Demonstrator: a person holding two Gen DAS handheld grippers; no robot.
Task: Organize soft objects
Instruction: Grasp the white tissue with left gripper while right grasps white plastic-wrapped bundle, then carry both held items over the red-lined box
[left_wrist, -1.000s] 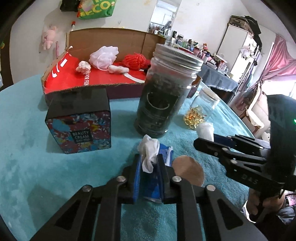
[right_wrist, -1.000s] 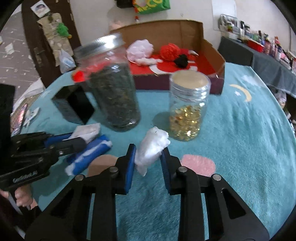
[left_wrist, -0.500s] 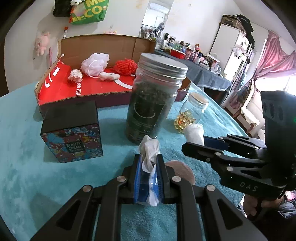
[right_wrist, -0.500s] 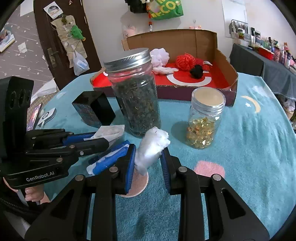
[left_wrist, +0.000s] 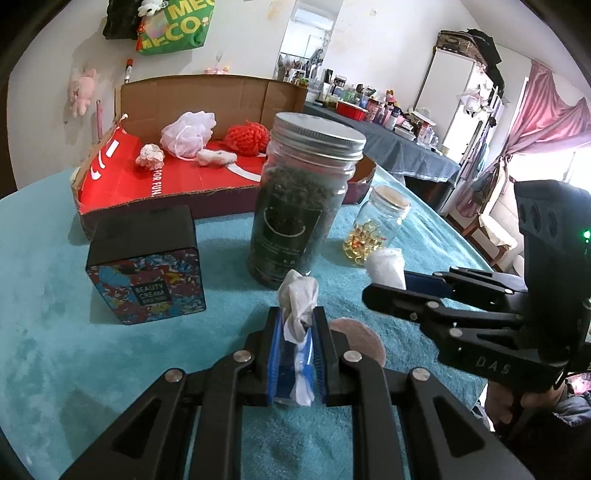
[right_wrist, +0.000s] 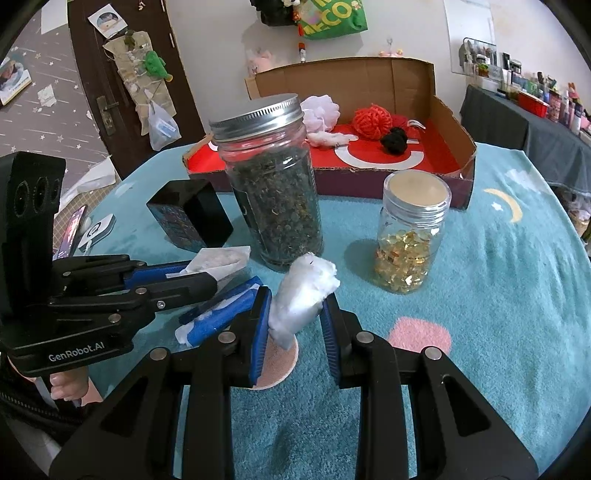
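Note:
My left gripper (left_wrist: 297, 322) is shut on a crumpled white tissue (left_wrist: 297, 299), which sticks up between the blue pads and trails down behind them. Under it on the teal table lies a blue tissue pack (right_wrist: 221, 314). My right gripper (right_wrist: 295, 314) is shut on a white cotton wad (right_wrist: 306, 291), held just above the table; the left wrist view shows that wad (left_wrist: 386, 263) to the right. At the back stands a cardboard box (left_wrist: 166, 184) with a red floor, holding a pink mesh puff (left_wrist: 188, 133), a red yarn ball (left_wrist: 247, 136) and small white pieces.
Between the grippers and the box stand a tall lidded jar of dried leaves (left_wrist: 299, 210), a small jar of yellow capsules (right_wrist: 410, 236) and a black Beauty Cream box (left_wrist: 147, 266). A person's hand (right_wrist: 66, 387) holds the left gripper. A phone (right_wrist: 72, 230) lies at the table's left edge.
The left gripper has drawn the tissue a little up and away from the blue pack. The right gripper keeps its hold on the cotton wad, with hardly any shift.

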